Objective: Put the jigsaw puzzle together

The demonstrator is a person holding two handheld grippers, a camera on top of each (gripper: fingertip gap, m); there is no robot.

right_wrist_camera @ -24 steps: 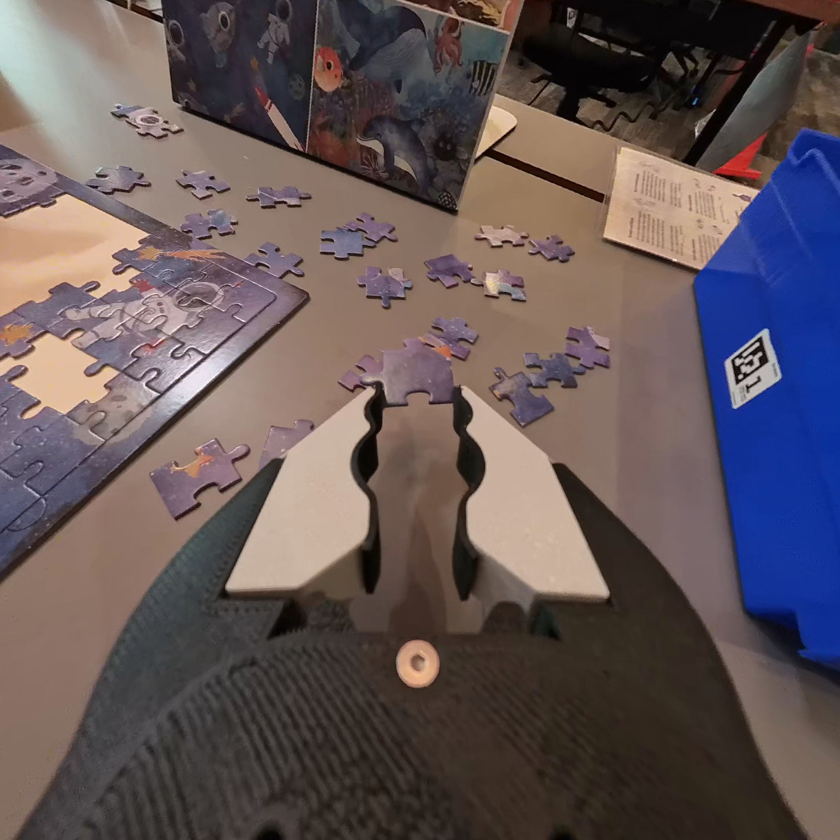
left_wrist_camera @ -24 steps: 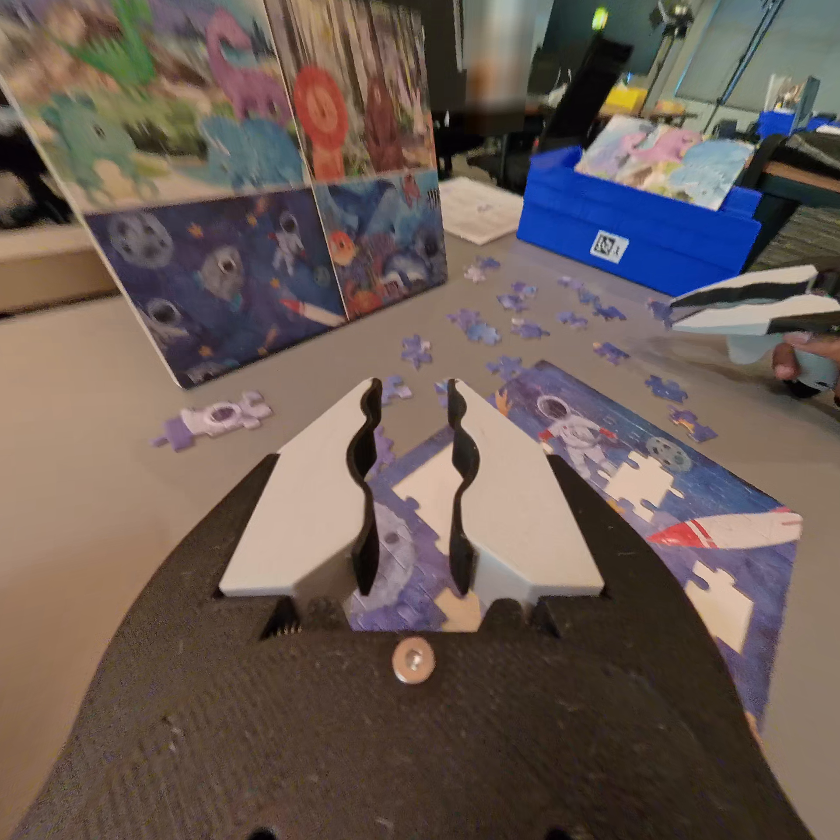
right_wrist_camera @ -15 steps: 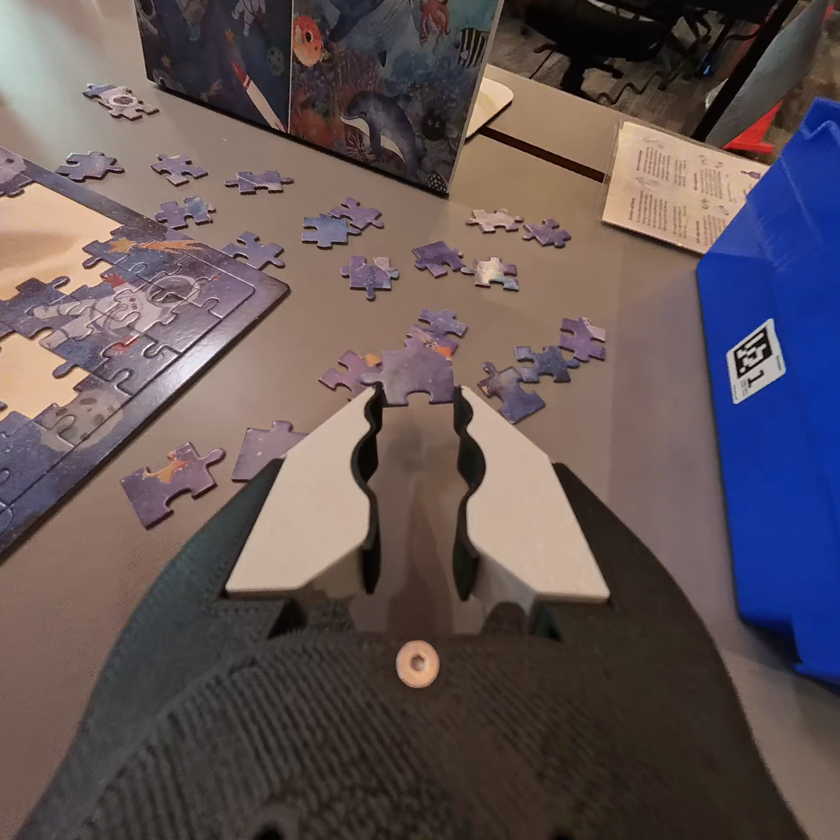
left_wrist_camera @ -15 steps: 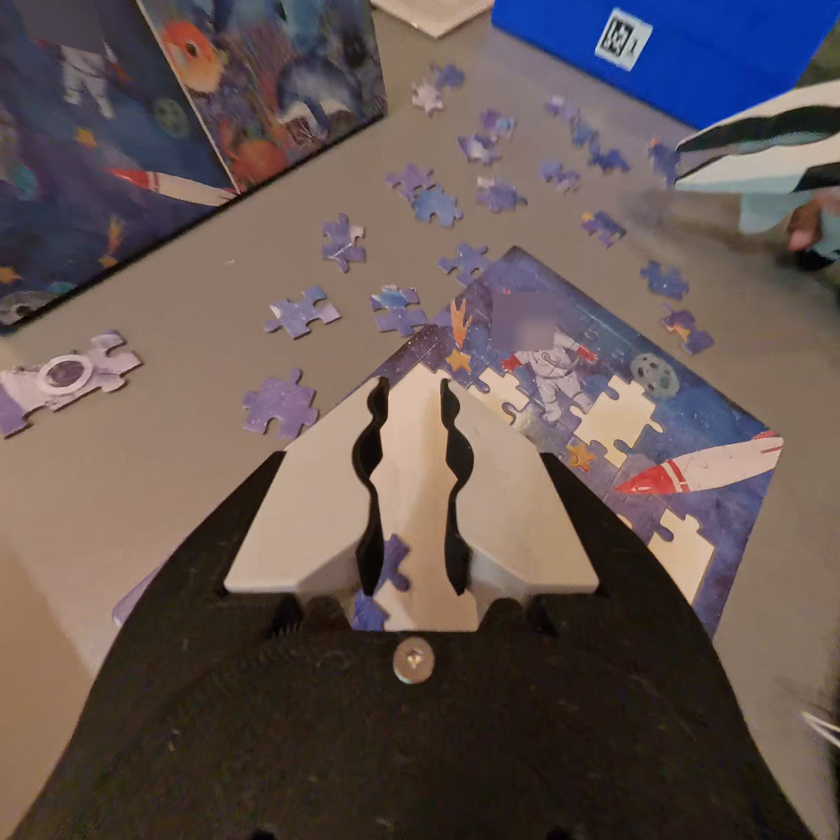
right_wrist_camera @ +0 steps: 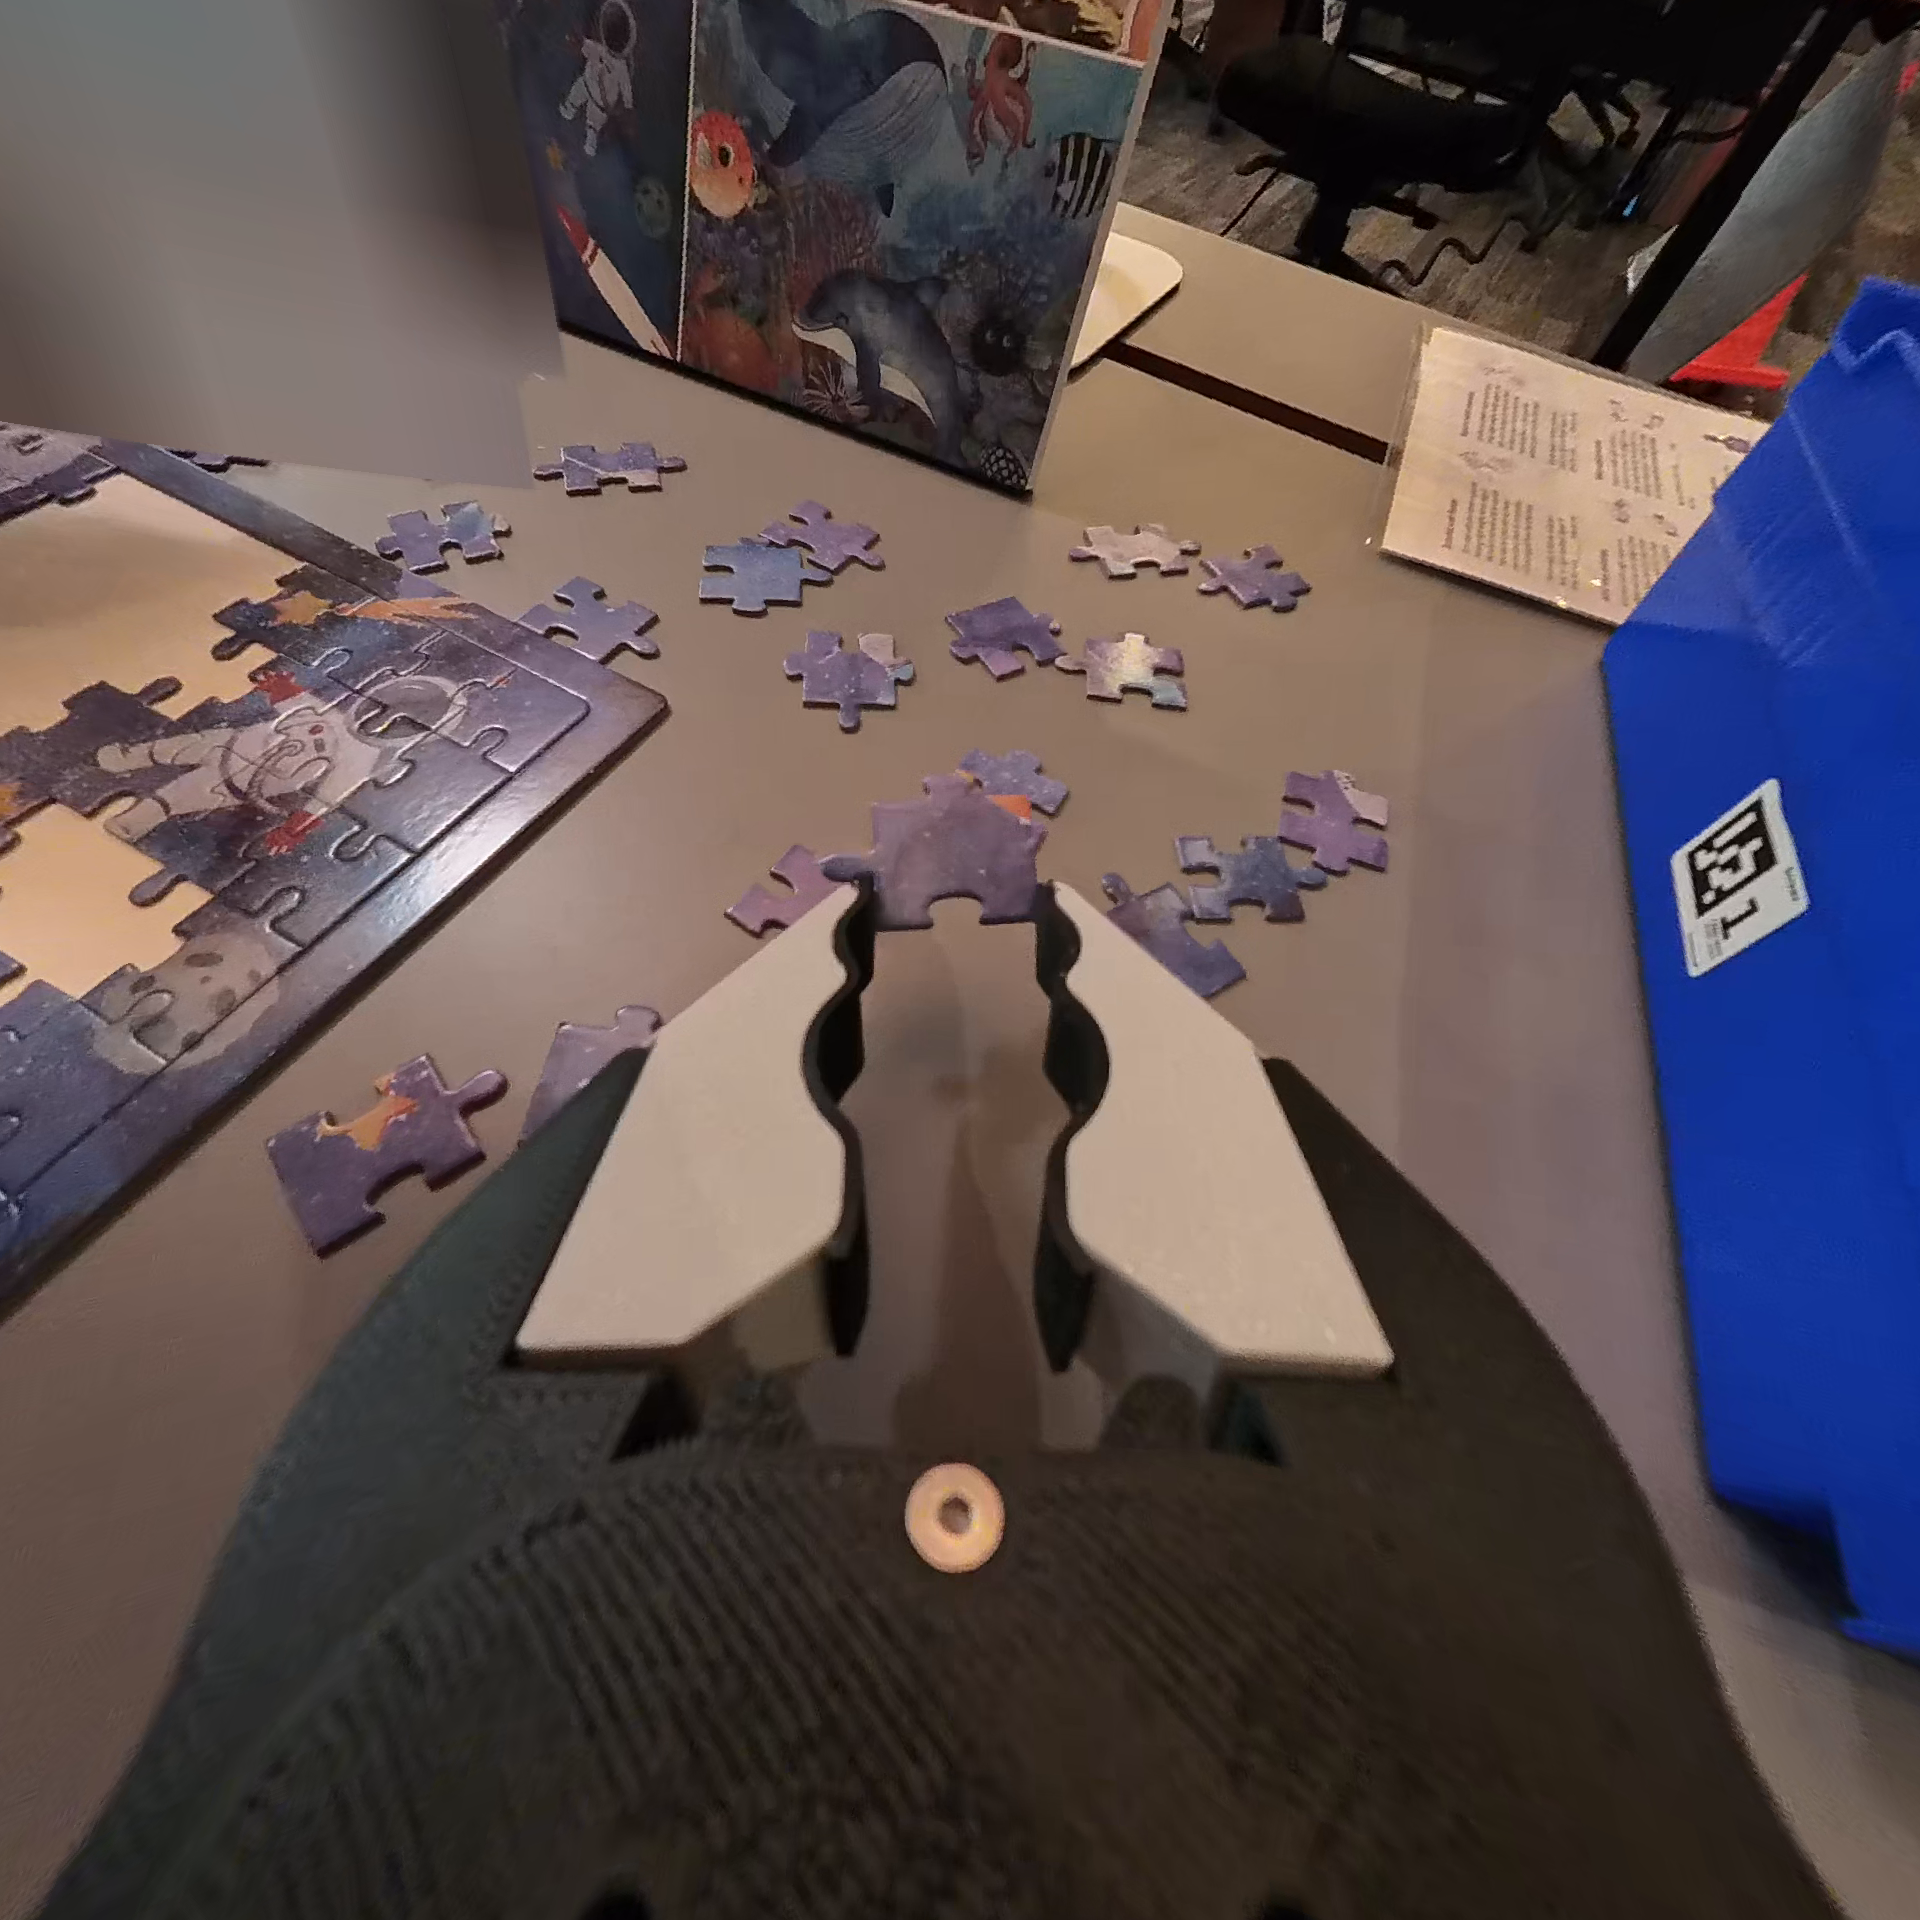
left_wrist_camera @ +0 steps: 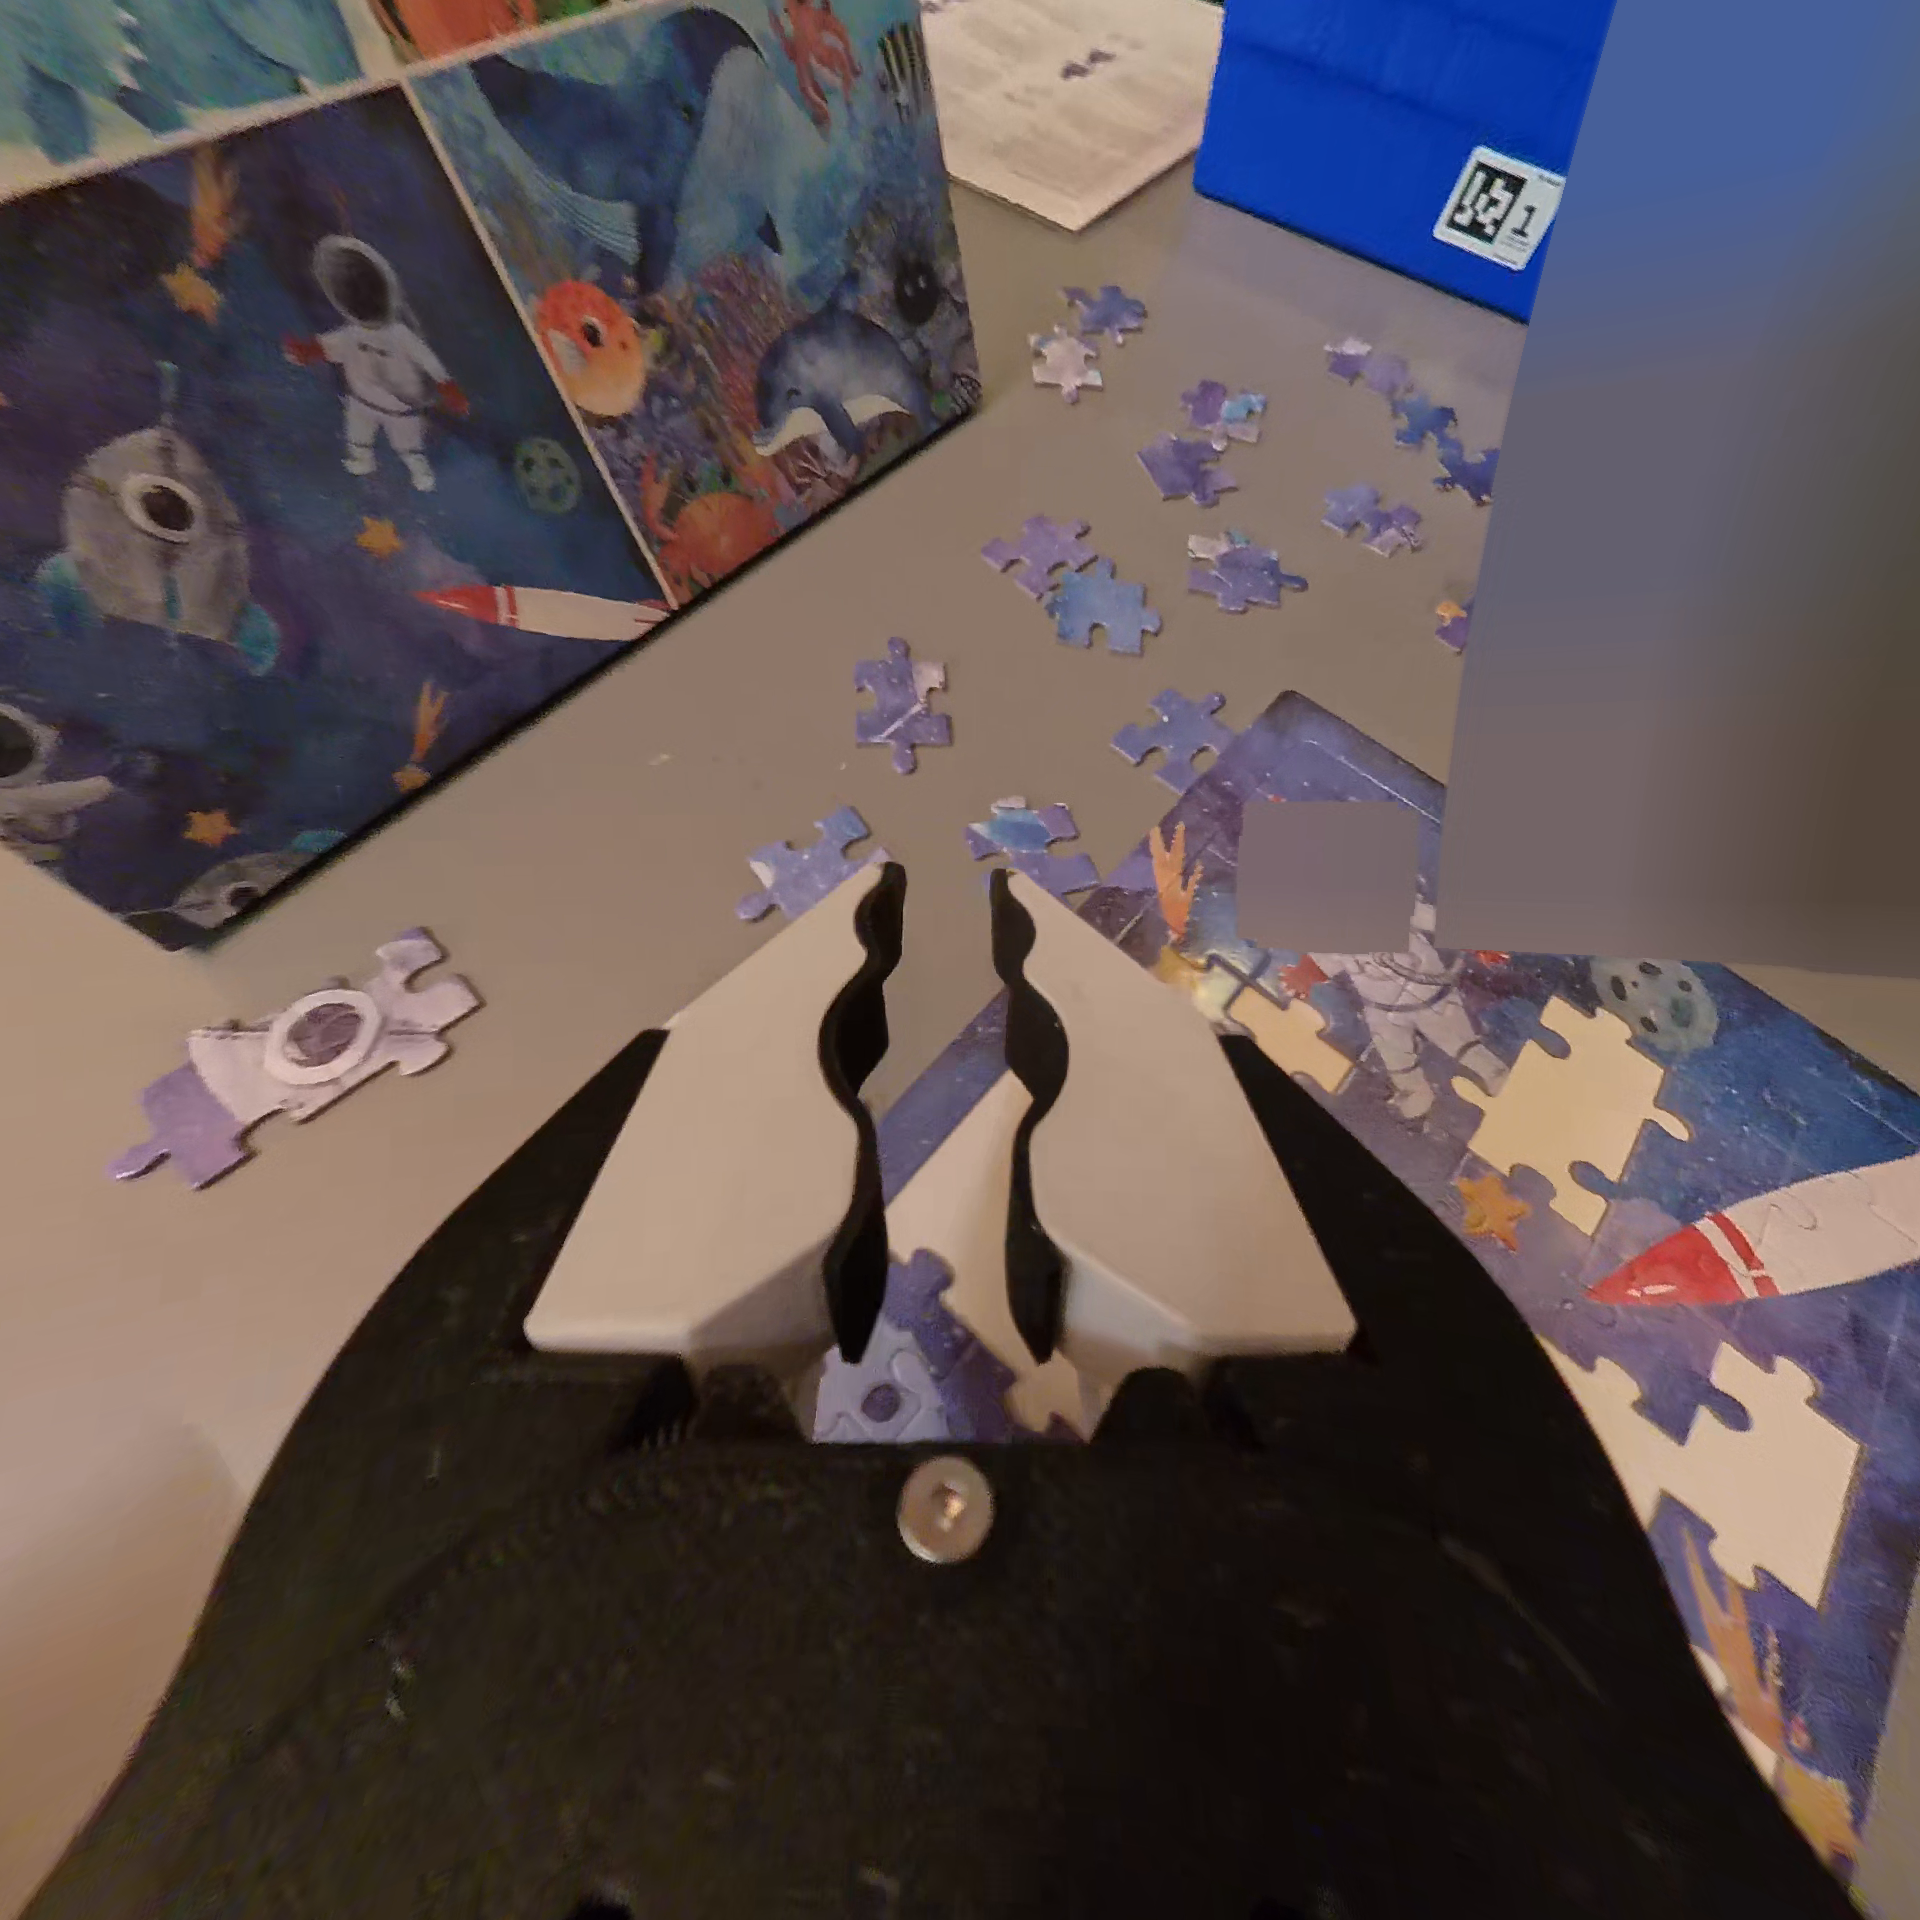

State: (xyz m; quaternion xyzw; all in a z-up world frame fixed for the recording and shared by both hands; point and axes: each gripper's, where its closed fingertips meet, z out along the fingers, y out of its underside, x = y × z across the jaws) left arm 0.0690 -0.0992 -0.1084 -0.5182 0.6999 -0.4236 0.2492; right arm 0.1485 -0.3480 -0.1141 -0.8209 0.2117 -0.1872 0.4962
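While a flat grey table point(right_wrist_camera: 1434, 1091) with a matte top carries everything in view, the room behind it is dim, with dark office chairs point(right_wrist_camera: 1382, 114) on carpet at the top of the right wrist view. A tall cardboard puzzle box point(left_wrist_camera: 416, 416), printed with space and sea scenes, stands upright on the table. Beside it lie a printed sheet point(right_wrist_camera: 1558, 488) under clear plastic and a blue ribbed plastic bin point(right_wrist_camera: 1787, 987) bearing a white square code sticker point(right_wrist_camera: 1737, 878).

A partly filled jigsaw tray point(right_wrist_camera: 343, 727) lies flat, glossy and dark blue, with pale bare gaps where pieces are missing. Loose purple-blue cardboard pieces point(right_wrist_camera: 997, 644), knobbed and notched, are scattered between tray and box.

Both tongs have pale grey wedge-shaped fingers, wavy black pads and a black ridged body. The right gripper point(right_wrist_camera: 951, 904) pinches a purple puzzle piece point(right_wrist_camera: 956, 857) by its two sides at the fingertips, lifted clear of the table over other loose pieces. The left gripper point(left_wrist_camera: 943, 883) hangs over the near corner of the tray with its jaws narrowly apart and nothing between them; a loose piece point(left_wrist_camera: 805, 862) lies on the table just beyond its left fingertip. A joined astronaut-helmet fragment point(left_wrist_camera: 312, 1049) rests well to its left.
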